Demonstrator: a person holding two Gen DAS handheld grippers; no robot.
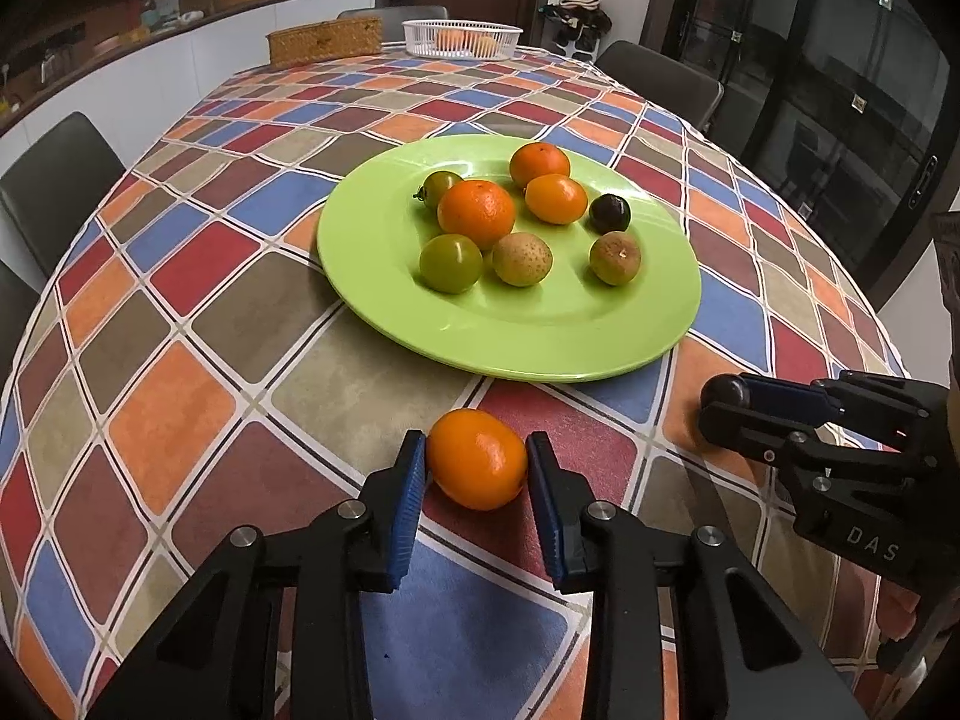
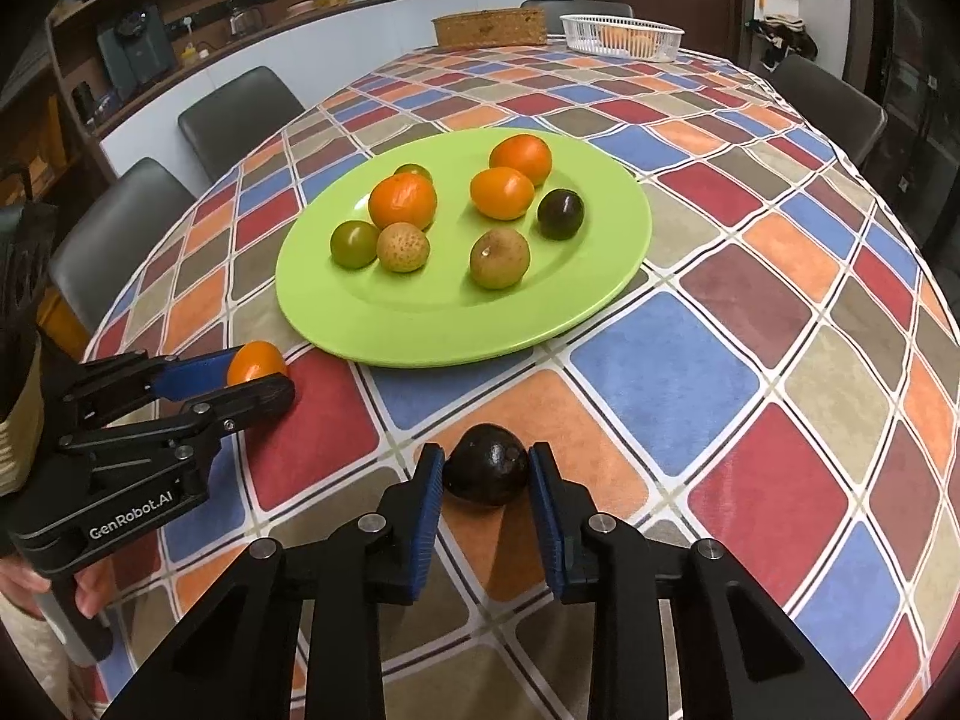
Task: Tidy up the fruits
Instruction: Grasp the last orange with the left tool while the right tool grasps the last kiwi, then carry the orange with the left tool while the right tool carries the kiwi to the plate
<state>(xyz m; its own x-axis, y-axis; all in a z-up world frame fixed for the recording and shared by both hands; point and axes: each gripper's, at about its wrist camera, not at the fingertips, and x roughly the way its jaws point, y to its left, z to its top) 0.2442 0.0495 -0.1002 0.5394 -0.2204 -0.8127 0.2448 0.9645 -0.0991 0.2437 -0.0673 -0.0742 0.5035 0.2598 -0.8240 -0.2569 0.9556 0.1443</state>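
Observation:
A small orange [image 1: 477,459] rests on the chequered tablecloth in front of the green plate [image 1: 510,354], and my left gripper [image 1: 477,450] is shut on it, blue pads pressing both sides. From the right wrist view the same orange [image 2: 257,360] shows between the left gripper's fingers [image 2: 264,396]. My right gripper [image 2: 486,465] is shut on a dark, almost black fruit [image 2: 487,468] that sits on the cloth; the left wrist view shows this gripper [image 1: 723,402] side-on at the right. The green plate [image 2: 420,339] holds several fruits: oranges, green ones, brown speckled ones and a dark one.
A white plastic basket [image 1: 461,37] with orange fruit inside and a wicker box [image 1: 324,39] stand at the table's far end. Dark chairs [image 2: 240,114] line the table's sides. A person's hand [image 2: 90,591] grips the left gripper's handle.

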